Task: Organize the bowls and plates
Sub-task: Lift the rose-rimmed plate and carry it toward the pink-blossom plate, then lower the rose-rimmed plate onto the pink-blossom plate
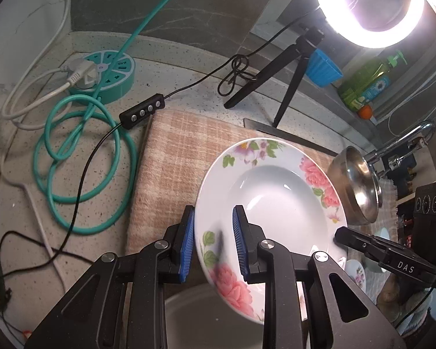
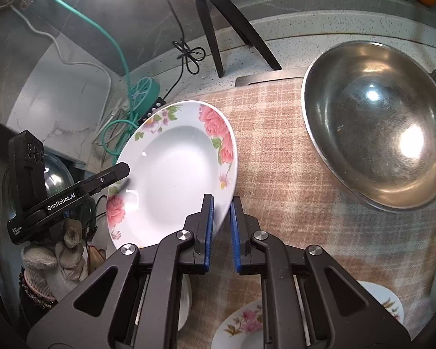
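A white deep plate with pink flowers [image 1: 271,195] is held tilted above the checked cloth [image 1: 171,157]. My left gripper [image 1: 213,241] has its blue pads either side of the plate's near rim, with a gap showing on both sides. My right gripper [image 2: 221,226] is shut on the plate's [image 2: 174,171] opposite rim. The right gripper shows in the left wrist view [image 1: 363,242] at the plate's right edge, and the left gripper shows in the right wrist view [image 2: 113,174] at the plate's left edge. A steel bowl [image 2: 375,125] sits on the cloth [image 2: 276,151] to the right.
More flowered dishes [image 2: 244,325] lie near the cloth's front edge. A ring light on a black tripod [image 1: 287,75] stands behind the cloth. A teal power hub [image 1: 107,72], teal cable coil [image 1: 81,157] and black cable with a switch box [image 1: 142,110] lie to the left. A faucet [image 1: 404,139] is at right.
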`<state>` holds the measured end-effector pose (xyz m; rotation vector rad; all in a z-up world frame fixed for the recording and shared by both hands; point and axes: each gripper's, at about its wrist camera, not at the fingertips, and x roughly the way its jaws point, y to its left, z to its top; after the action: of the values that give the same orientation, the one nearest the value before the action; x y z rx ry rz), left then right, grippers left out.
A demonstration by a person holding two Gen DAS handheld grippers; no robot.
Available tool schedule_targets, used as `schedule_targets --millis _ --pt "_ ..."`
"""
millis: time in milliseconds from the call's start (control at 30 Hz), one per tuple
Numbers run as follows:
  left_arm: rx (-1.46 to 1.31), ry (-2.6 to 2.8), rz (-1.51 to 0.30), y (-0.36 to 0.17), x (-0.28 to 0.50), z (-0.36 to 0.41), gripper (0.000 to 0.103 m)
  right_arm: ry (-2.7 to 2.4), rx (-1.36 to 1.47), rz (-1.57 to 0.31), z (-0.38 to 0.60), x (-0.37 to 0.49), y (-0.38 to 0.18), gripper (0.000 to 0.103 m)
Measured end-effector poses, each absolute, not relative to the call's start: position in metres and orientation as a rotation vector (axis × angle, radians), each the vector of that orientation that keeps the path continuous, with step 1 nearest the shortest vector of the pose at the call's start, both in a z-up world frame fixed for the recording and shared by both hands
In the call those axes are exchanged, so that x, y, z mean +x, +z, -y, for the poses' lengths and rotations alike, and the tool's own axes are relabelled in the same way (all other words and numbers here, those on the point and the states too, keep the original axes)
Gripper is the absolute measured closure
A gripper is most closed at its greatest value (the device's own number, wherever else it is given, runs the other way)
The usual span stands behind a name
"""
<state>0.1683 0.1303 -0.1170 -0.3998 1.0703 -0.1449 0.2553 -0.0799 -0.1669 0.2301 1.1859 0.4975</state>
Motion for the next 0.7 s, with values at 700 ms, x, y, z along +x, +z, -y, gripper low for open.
schedule_targets --millis 700 --pt "-0.419 -0.211 -1.034 -0.097 0.083 -0.030 0.079 0.517 0.196 -1.183 0.184 0.175 -0.146 0.091"
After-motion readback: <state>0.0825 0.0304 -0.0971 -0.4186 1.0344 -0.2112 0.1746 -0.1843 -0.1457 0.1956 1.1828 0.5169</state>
